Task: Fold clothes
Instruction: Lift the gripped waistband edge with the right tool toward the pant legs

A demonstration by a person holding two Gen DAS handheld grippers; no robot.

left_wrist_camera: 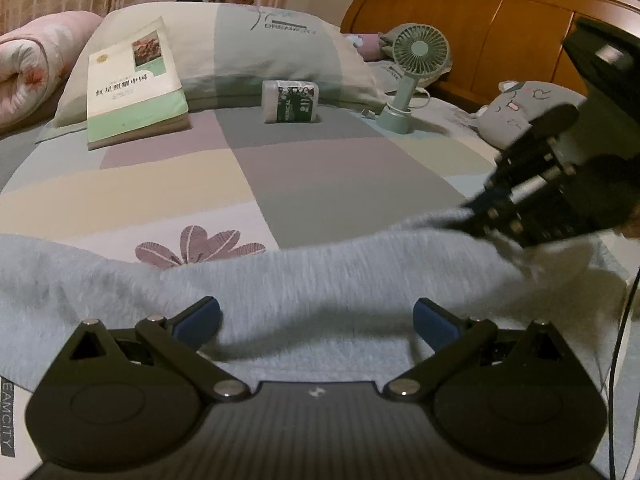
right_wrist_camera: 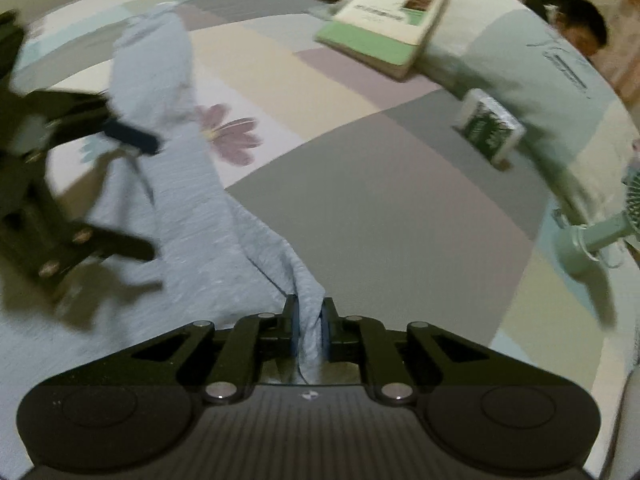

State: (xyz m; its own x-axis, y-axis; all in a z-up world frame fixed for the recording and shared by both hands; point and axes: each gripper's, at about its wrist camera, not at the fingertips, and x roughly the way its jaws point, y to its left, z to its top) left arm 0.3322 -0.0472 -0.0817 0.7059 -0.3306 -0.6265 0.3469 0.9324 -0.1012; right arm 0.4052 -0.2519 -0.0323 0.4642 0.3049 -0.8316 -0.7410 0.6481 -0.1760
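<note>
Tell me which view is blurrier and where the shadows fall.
Right wrist view: blurrier, with the left gripper, the book and the fan smeared; the fan throws a dark shadow on the bedsheet. Left wrist view: mostly sharp, only the right gripper is soft; the open jaws shadow the blue garment.

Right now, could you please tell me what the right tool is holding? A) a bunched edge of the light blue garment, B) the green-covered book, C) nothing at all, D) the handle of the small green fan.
A: in the right wrist view, the right tool has its blue pads pressed together on a bunched edge of the light blue garment; the book and fan lie apart on the bed.
</note>
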